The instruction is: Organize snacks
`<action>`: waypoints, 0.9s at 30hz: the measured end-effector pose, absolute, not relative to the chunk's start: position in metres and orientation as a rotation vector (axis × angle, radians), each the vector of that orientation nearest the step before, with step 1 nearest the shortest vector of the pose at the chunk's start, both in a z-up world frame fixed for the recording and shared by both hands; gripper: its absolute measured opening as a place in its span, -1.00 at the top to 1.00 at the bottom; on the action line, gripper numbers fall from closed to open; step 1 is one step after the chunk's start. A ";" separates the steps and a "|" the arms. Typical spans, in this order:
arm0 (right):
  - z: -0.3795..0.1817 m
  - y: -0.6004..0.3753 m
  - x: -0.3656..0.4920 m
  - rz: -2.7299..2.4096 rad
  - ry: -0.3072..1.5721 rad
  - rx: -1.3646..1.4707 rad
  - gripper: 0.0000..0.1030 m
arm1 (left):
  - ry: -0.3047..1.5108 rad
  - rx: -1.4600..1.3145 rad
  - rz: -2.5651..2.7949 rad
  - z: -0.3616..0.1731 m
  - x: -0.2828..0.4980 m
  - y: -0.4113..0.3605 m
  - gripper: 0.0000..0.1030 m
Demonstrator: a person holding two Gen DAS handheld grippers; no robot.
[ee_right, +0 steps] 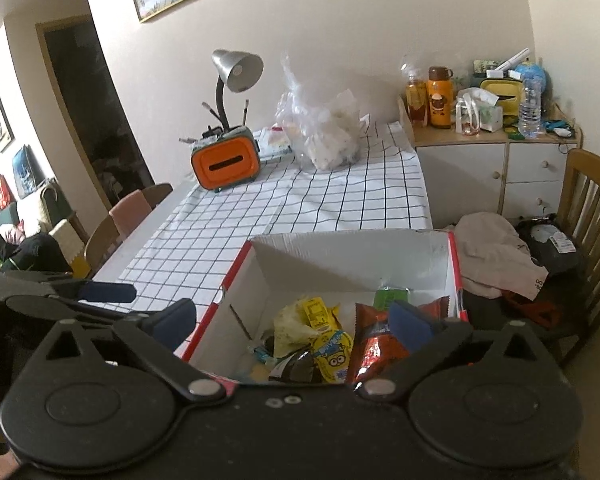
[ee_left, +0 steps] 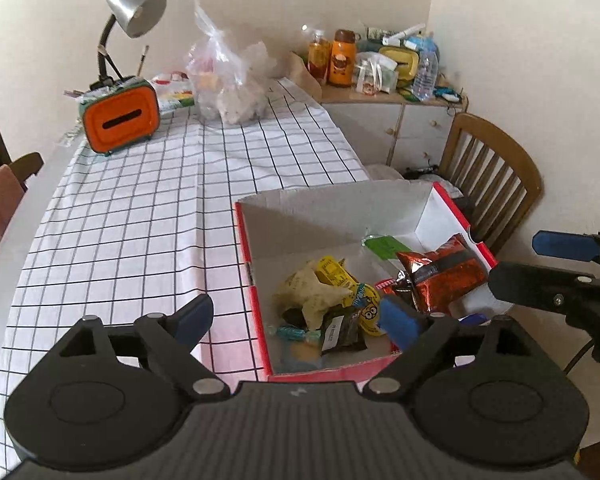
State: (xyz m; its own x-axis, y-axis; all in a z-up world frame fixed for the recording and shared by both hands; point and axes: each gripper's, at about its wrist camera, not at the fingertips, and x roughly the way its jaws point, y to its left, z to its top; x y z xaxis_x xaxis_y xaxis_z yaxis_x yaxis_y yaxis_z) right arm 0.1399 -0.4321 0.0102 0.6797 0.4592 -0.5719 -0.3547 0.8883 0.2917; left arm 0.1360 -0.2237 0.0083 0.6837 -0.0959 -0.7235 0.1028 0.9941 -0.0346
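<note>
A red-and-white cardboard box (ee_left: 256, 280) stands on the checked tablecloth near the table's right edge; it also shows in the right wrist view (ee_right: 454, 276). Inside lie an orange foil snack bag (ee_left: 444, 276), a pale yellow wrapper (ee_left: 308, 288), a yellow Minions packet (ee_left: 366, 312), a green packet (ee_left: 386, 246) and small candies (ee_left: 296, 334). My left gripper (ee_left: 296, 320) is open and empty above the box's near edge. My right gripper (ee_right: 296, 320) is open and empty over the box, with the orange bag (ee_right: 372, 344) and Minions packet (ee_right: 334, 354) below it. The right gripper also shows at the right of the left wrist view (ee_left: 540, 260).
An orange tissue box (ee_left: 120, 120) with a desk lamp (ee_left: 136, 12) and a clear plastic bag (ee_left: 228, 80) stand at the table's far end. A cabinet (ee_left: 404, 124) with bottles is behind. A wooden chair (ee_left: 496, 176) with clothes (ee_right: 496, 256) stands right of the table.
</note>
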 end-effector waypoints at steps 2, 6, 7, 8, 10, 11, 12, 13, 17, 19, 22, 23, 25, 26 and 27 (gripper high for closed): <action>0.012 -0.432 0.136 0.456 0.671 0.162 -1.00 | 0.798 0.010 -0.100 0.011 0.131 -0.224 -0.79; 0.017 -0.432 0.128 0.437 0.645 0.152 -1.00 | 0.783 0.015 -0.078 0.016 0.122 -0.225 -0.80; 0.018 -0.433 0.126 0.435 0.641 0.150 -1.00 | 0.782 0.011 -0.073 0.018 0.121 -0.225 -0.80; 0.018 -0.433 0.124 0.433 0.640 0.147 -1.00 | 0.781 0.007 -0.069 0.019 0.119 -0.224 -0.80; 0.017 -0.432 0.121 0.427 0.639 0.141 -1.00 | 0.778 0.001 -0.056 0.022 0.118 -0.224 -0.80; 0.017 -0.432 0.119 0.428 0.639 0.143 -1.00 | 0.775 0.001 -0.050 0.023 0.117 -0.224 -0.80; 0.016 -0.432 0.118 0.430 0.640 0.148 -1.00 | 0.773 0.002 -0.044 0.024 0.116 -0.224 -0.80; 0.016 -0.431 0.118 0.431 0.642 0.151 -1.00 | 0.773 0.002 -0.041 0.025 0.116 -0.224 -0.80; 0.015 -0.431 0.114 0.434 0.640 0.150 -1.00 | 0.771 0.009 -0.020 0.026 0.115 -0.225 -0.80; 0.016 -0.429 0.112 0.433 0.635 0.134 -1.00 | 0.773 0.016 -0.017 0.026 0.115 -0.226 -0.80; 0.016 -0.428 0.111 0.436 0.634 0.126 -1.00 | 0.777 0.028 -0.022 0.026 0.114 -0.229 -0.80; 0.016 -0.429 0.111 0.435 0.634 0.131 -1.00 | 0.780 0.027 -0.023 0.026 0.114 -0.229 -0.80; 0.015 -0.429 0.111 0.438 0.638 0.142 -1.00 | 0.790 0.022 -0.027 0.025 0.115 -0.230 -0.80; 0.014 -0.429 0.111 0.437 0.642 0.145 -1.00 | 0.795 0.019 -0.028 0.025 0.115 -0.231 -0.80; 0.014 -0.429 0.111 0.435 0.647 0.148 -1.00 | 0.799 0.015 -0.027 0.025 0.116 -0.231 -0.80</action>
State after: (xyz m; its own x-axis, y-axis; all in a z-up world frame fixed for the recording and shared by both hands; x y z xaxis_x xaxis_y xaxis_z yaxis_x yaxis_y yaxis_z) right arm 0.1111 -0.4293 0.0137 0.7116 0.4360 -0.5510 -0.3454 0.8999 0.2661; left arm 0.1157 -0.2307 0.0246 0.6972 -0.0188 -0.7166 0.0300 0.9995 0.0030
